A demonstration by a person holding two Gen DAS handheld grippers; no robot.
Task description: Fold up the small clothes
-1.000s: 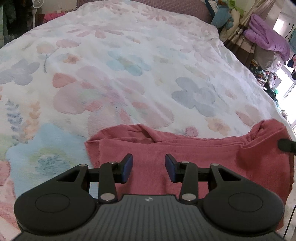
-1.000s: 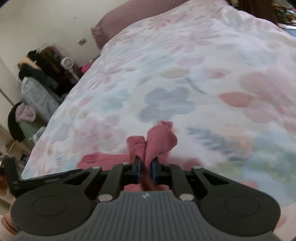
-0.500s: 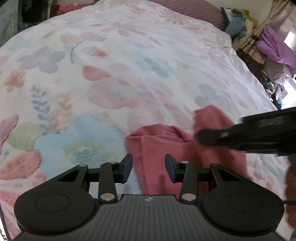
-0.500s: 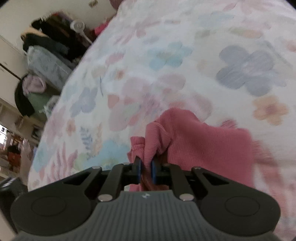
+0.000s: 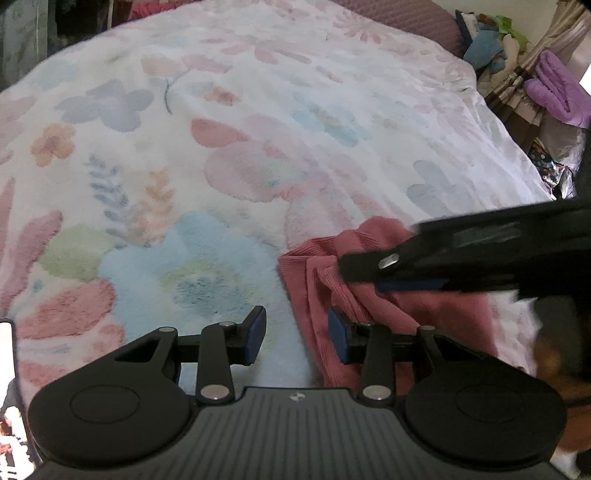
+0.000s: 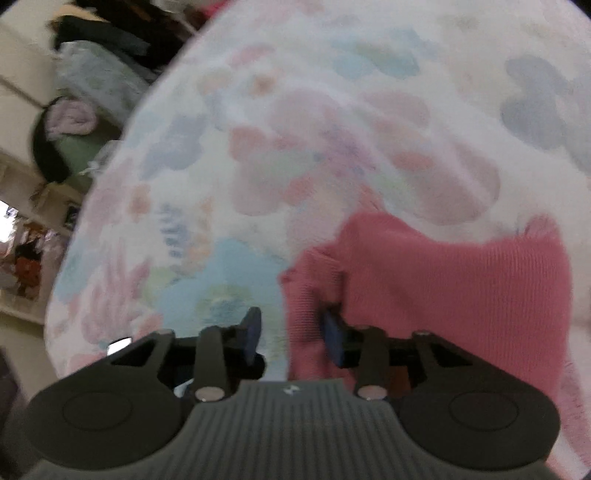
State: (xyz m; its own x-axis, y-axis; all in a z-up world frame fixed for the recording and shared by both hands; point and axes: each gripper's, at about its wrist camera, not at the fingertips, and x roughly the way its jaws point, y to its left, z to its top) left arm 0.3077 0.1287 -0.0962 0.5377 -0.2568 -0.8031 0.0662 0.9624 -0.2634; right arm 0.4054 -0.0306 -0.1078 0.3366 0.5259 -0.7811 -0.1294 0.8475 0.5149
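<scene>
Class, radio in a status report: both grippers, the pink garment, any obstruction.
Left gripper open, empty. Right gripper jaws just opened, pink garment released, folded on blanket. Nothing in the way.

1. The left gripper (image 5: 297,338) points steeply down, its jaws standing apart with nothing pressed between the pads.
2. The right gripper (image 6: 291,338) reaches across from the right, tilted down; its jaws have just been opening and grip nothing.

Floral bedspread (image 5: 258,155) covers the bed, lightly rumpled. Mauve pillow (image 5: 402,18) at the far end. Purple folded blanket (image 5: 557,90) beside the bed (among heaped clutter). Dark clothing pile (image 6: 107,33) opposite.
</scene>
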